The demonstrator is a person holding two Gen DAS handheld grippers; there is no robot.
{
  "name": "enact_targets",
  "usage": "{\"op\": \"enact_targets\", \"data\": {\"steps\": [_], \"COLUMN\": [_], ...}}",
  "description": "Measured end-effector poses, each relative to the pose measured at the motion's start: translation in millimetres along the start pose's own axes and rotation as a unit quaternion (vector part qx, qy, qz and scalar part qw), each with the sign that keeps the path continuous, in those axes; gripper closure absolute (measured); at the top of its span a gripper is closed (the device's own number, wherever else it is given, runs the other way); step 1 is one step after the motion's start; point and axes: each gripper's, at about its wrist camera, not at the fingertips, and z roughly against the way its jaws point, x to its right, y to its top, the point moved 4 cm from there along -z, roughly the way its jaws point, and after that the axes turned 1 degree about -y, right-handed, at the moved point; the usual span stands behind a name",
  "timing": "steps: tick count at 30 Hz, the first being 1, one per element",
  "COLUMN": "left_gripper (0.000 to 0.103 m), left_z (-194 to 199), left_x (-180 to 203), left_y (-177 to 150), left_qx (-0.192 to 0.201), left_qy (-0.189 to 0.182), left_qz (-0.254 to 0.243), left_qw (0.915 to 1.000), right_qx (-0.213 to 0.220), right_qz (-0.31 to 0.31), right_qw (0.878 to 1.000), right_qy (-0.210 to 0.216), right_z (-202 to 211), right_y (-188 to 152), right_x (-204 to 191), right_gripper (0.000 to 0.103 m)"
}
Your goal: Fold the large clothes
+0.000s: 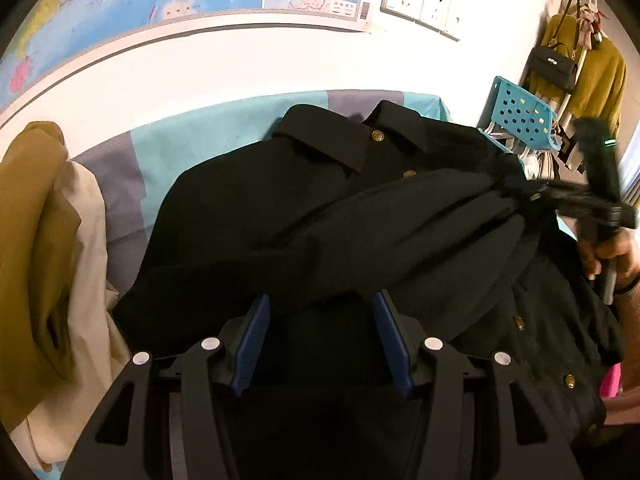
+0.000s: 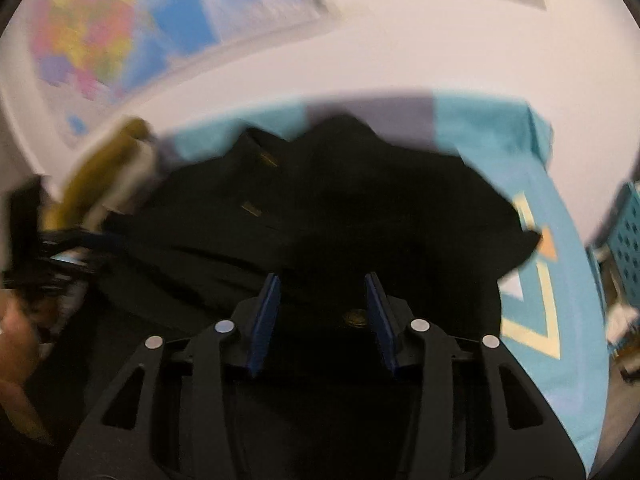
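While both claws (image 1: 322, 320) (image 2: 322, 304) gape, black shirt (image 1: 280, 200) covers teal bedsheet (image 2: 560, 280).

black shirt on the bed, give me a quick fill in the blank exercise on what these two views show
1. The buttons on the black shirt are ____ in colour.
2. The left tool has its blue pads standing ____, nothing clamped between them.
3. Above the bed sheet, a ____ hangs on the wall.
4. The perforated chair beside the bed is ____.

Missing words: gold; apart; map; blue
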Motion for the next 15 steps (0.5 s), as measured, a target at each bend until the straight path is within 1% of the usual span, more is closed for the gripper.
{"op": "enact_targets", "data": {"steps": [1,2,5,6,8,11,13,15], "left_gripper": [0.052,0.052,0.052,0.052,0.051,0.051,0.050,0.048], "left_z": [0,1,6,8,16,27,31,32], "left_x": [-1,-1,-1,-1,2,5,7,8], "left_y": [-1,-1,-2,-2,-3,-7,-11,-15], "left_qx": [0.000,-0.001,0.001,0.005,0.013,0.023,0.026,0.026], "left_qy": [-0.002,-0.002,0.004,0.005,0.009,0.005,0.003,0.003], "left_qz": [0.001,0.000,-0.001,-0.002,-0.002,-0.001,0.001,0.005], "left_qw": [1.0000,1.0000,1.0000,1.0000,0.9999,0.9997,0.9996,0.9997], "right_qx": [0.004,0.008,0.025,0.031,0.049,0.062,0.056,0.036], "right_qz": [-0.026,-0.035,-0.028,-0.027,-0.018,0.001,0.021,0.031], "right_qw": [0.999,0.999,0.999,0.999,0.998,0.997,0.996,0.997], "right_qy": [0.020,0.028,0.016,0.019,0.025,0.046,0.059,0.052], "right_z": [-1,1,17,24,41,54,55,45], "right_y": [-1,-3,-3,-3,-5,-7,-10,-14], "right_x": [7,10,8,5,-2,-15,-27,-32], "right_gripper": [0.065,0.065,0.061,0.058,0.057,0.056,0.053,0.051]}}
